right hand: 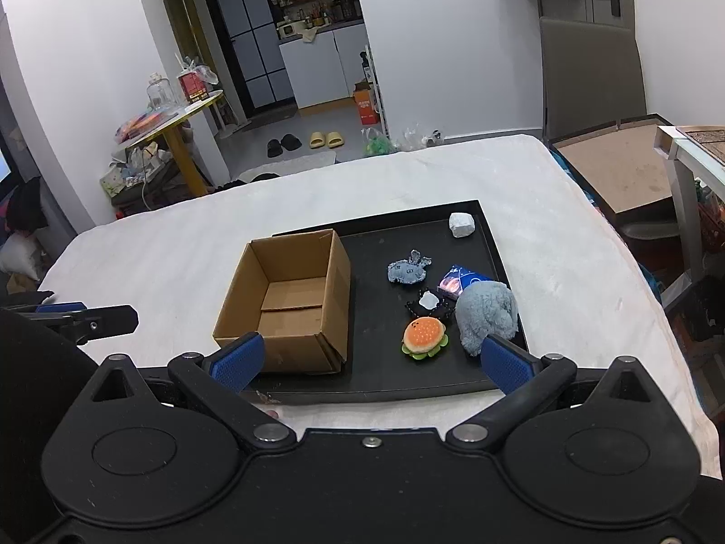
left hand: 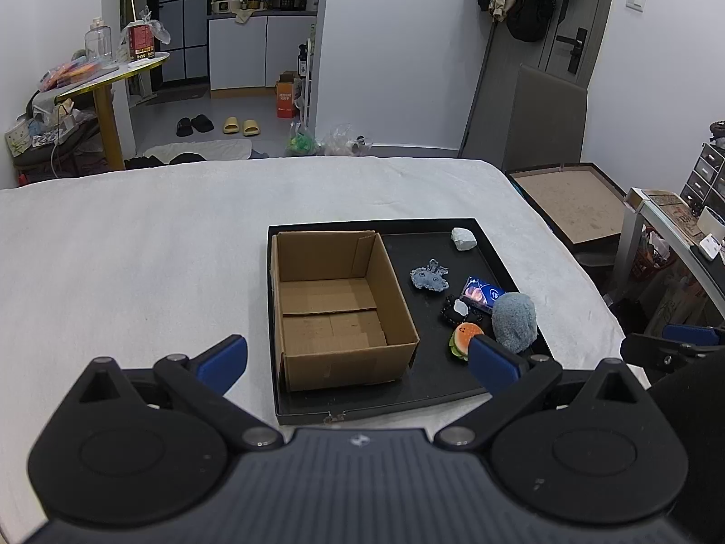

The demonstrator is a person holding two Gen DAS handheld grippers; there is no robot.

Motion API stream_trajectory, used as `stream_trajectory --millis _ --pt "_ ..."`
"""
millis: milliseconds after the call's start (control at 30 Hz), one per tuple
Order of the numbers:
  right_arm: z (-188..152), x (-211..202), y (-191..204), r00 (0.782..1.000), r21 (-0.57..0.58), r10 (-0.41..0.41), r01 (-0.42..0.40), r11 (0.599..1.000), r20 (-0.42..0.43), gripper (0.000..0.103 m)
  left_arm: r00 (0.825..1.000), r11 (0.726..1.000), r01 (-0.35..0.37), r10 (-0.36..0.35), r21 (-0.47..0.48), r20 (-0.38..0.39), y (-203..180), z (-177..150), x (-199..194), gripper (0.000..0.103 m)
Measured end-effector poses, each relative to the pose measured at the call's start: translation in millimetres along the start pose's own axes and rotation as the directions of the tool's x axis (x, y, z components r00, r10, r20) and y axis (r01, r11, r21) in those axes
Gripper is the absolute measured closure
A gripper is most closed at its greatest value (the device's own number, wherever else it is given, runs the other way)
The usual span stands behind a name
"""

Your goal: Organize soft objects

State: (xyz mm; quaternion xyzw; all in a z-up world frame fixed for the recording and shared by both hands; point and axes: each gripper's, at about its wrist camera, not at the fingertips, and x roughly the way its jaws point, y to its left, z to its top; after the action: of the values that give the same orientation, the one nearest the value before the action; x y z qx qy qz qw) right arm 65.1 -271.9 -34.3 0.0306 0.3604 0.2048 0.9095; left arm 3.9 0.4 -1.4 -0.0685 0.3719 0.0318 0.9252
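On the white bed (left hand: 136, 249) lies a black tray (left hand: 494, 249) holding an empty cardboard box (left hand: 335, 313) on its left side. To the right of the box lie a flat grey toy (left hand: 429, 276), a white lump (left hand: 463, 239) at the far corner, a blue packet (left hand: 482, 293), a black piece (left hand: 457, 310), a burger plush (right hand: 423, 336) and a fluffy grey plush (right hand: 487, 315). The left gripper (left hand: 358, 358) and right gripper (right hand: 371, 362) hover near the tray's near edge, jaws spread wide, grasping nothing.

Home: bed (left hand: 181, 245), kitchenette (left hand: 258, 41), slippers (left hand: 240, 126)
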Motion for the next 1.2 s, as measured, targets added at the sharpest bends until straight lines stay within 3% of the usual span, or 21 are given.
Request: stream_trajectory --millis 1200 --pt "-0.4 -3.3 3.1 1.0 -0.013 -0.015 0.015 1.0 0.006 0.0 1.0 1.0 0.005 -0.005 0.005 -0.003 0.0 -4.9 2.5 0.0"
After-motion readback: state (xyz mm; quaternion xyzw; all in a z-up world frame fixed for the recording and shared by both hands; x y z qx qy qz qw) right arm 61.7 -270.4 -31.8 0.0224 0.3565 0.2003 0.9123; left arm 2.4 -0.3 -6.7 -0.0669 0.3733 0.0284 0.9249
